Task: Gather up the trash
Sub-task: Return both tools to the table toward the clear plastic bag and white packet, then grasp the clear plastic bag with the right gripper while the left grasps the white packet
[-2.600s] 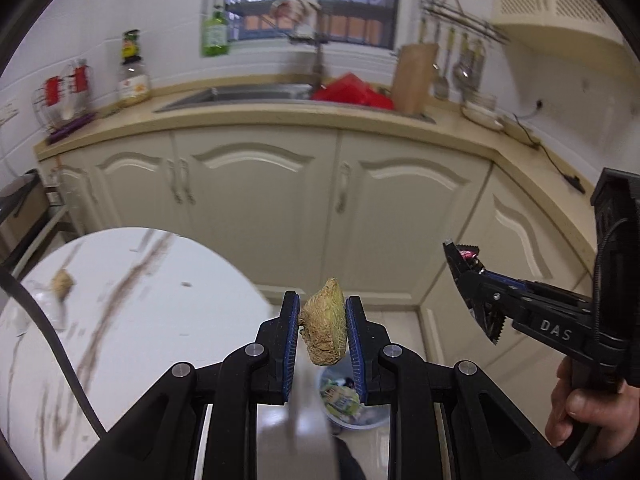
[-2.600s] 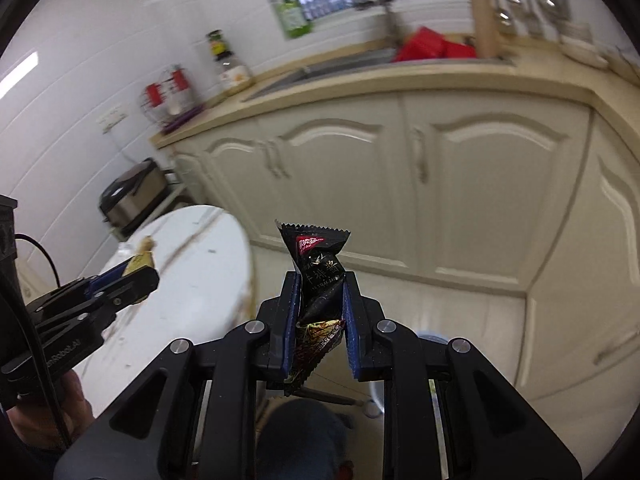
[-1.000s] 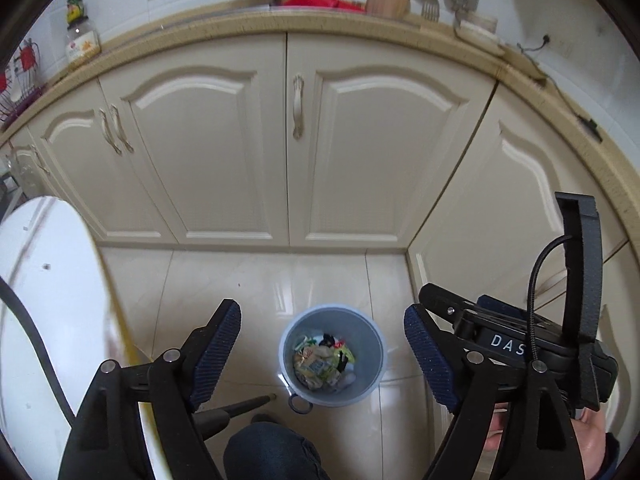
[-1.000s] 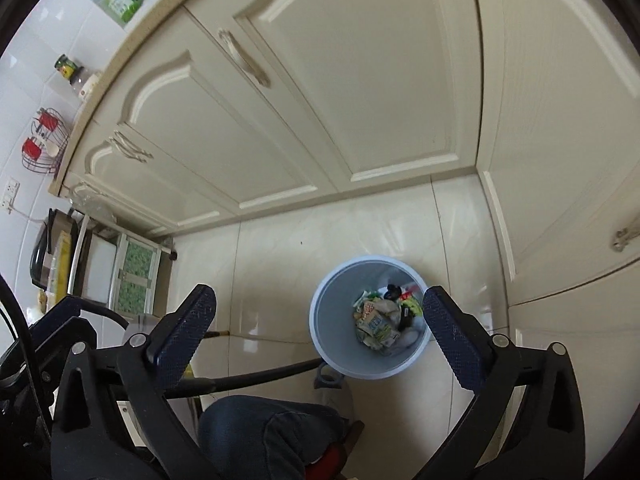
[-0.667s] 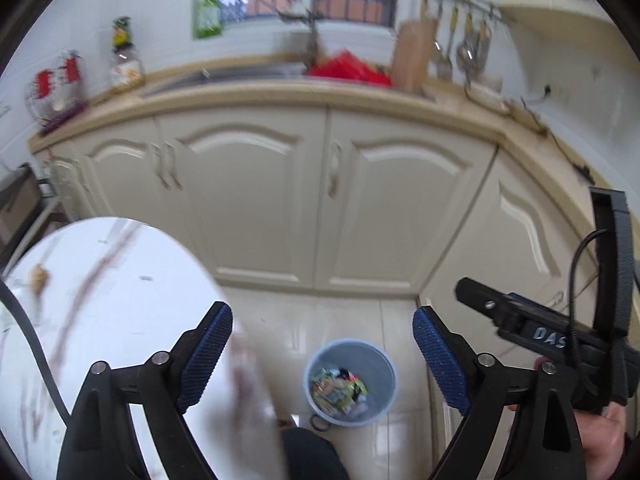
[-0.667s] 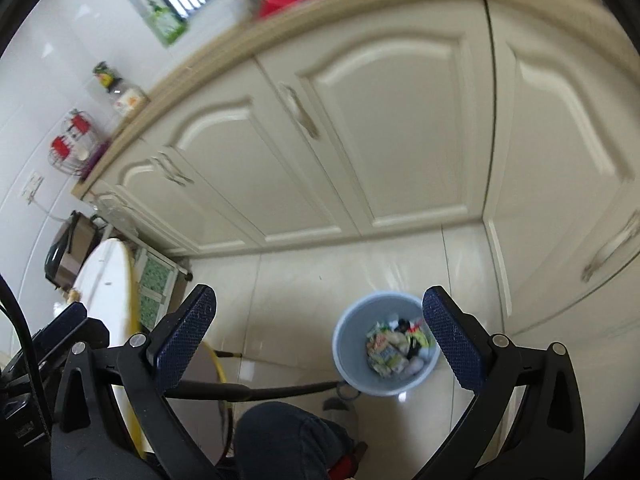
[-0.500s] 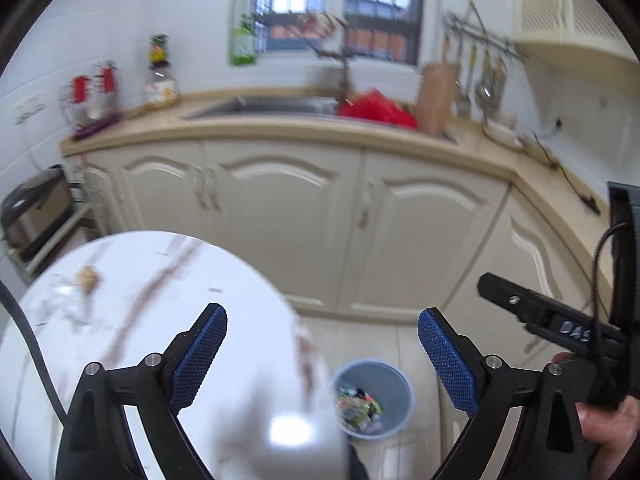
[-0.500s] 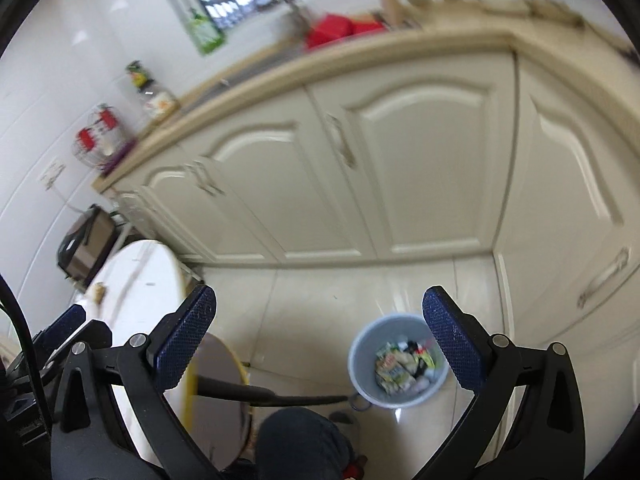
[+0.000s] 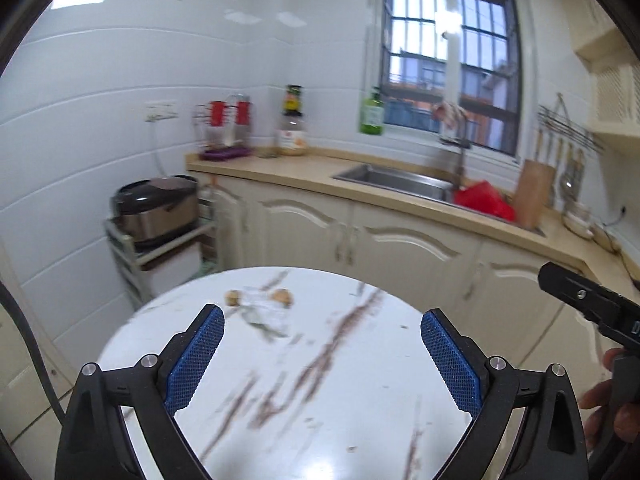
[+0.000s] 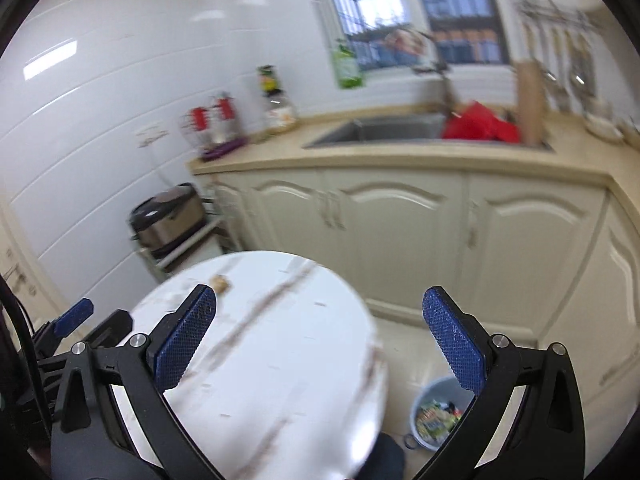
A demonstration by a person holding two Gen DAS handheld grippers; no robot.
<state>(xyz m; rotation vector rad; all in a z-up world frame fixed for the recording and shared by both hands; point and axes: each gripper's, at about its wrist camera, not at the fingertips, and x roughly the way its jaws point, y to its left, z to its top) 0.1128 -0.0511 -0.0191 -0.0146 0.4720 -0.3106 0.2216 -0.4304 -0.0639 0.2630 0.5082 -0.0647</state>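
On the round white marble table (image 9: 320,400) lie a crumpled clear wrapper (image 9: 264,314) and two small brown scraps (image 9: 232,298), near its far left edge. My left gripper (image 9: 321,312) hovers over the table facing them, its jaws opening, with nothing between them. My right gripper (image 10: 320,291) stands open and empty above the table's right edge (image 10: 360,320); one brown scrap (image 10: 219,281) shows just beyond its left finger. The blue-grey trash bin (image 10: 436,420), holding several wrappers, stands on the floor at the lower right.
Cream cabinets (image 9: 400,252) under a beige counter with a sink (image 9: 396,180) and a red bag (image 9: 484,200) run behind the table. A rice cooker (image 9: 156,208) sits on a rack at the left. A hand (image 9: 616,400) grips the right tool at the view's edge.
Both grippers held trash, a brown lump on the left and a black wrapper on the right; both let go over the bin. Both then rose and swung left to the table.
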